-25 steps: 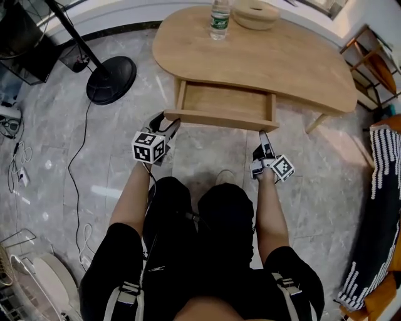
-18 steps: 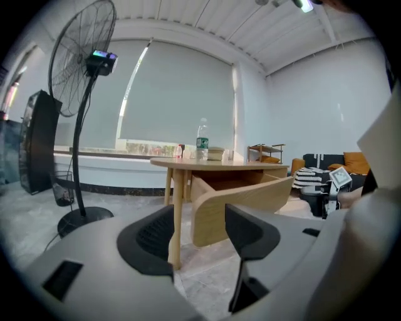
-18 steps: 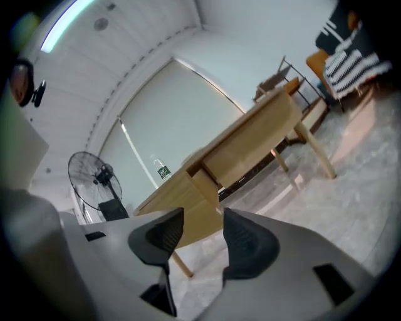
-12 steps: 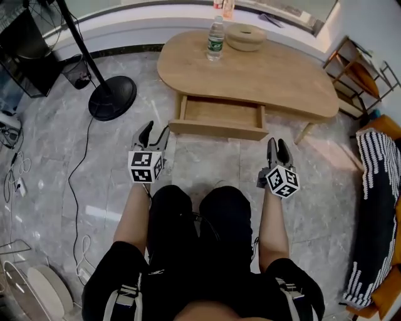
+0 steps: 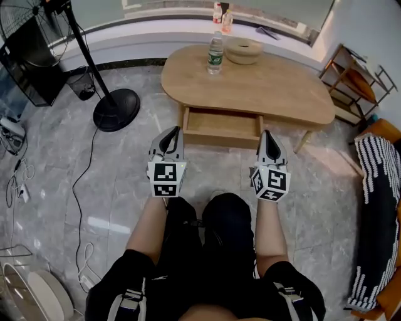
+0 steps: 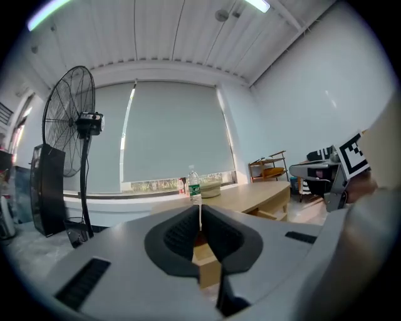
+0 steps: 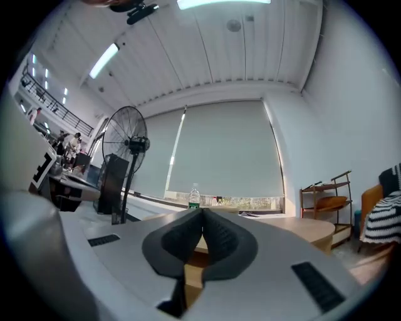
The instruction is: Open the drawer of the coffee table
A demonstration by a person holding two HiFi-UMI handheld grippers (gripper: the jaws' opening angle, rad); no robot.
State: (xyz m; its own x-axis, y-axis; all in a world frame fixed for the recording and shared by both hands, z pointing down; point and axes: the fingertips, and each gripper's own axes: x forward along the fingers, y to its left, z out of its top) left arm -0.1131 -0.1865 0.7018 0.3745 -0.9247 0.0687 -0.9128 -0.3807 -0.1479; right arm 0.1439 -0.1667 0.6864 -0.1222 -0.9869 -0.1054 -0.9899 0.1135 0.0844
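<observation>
Crouching at the near edge of the head view, black-clad legs folding over the grey marble floor. Holding the left gripper and the right gripper out past the knees, side by side and well apart, both pointing level toward the bench. Pressing the left fingers together, having just been closing them, with nothing lying between. Pressing the right fingers together in the same way, having just been closing them too, gripping nothing. Passing a black-and-white striped cloth hanging at the right edge.

Facing the drawer just beyond the fingertips, touching it with neither gripper; finding it standing pulled out from under the bench's near edge, showing a bare wooden bottom. Passing, off to the left, the round black base of a standing fan resting on the floor, with a cord trailing from it toward the near side.

Looking farther across the oval wooden top: finding a clear water bottle with a green label standing upright near the far edge, and a round tan bowl sitting just beside it on the right. Ending at the white window ledge beyond, bearing two small bottles, and at a wooden rack leaning in at the far right.
</observation>
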